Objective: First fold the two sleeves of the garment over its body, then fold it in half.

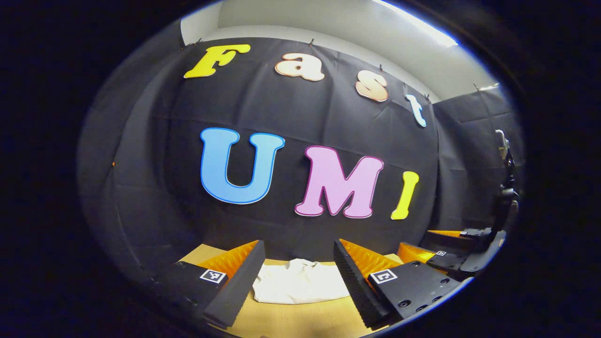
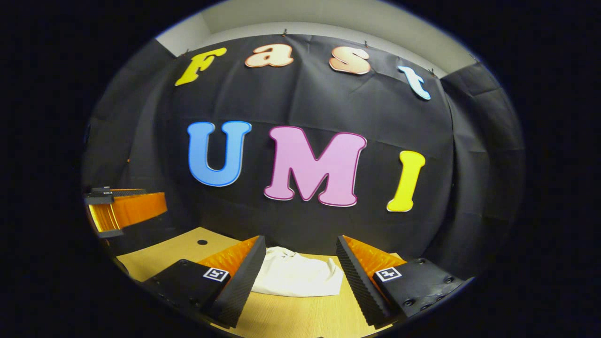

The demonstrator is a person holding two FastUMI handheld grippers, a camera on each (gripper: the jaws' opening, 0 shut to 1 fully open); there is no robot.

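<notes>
A white garment lies bunched on the wooden table, ahead of my left gripper, whose black and orange fingers stand wide open above the table with nothing between them. In the right gripper view the same white garment rests between and beyond my right gripper, which is open as well and held clear of the cloth. The right gripper also appears at the far right of the left gripper view. The left gripper shows at the left edge of the right gripper view.
The black cloth wall rises just behind the table's far edge. A small dark hole marks the tabletop to the left of the garment.
</notes>
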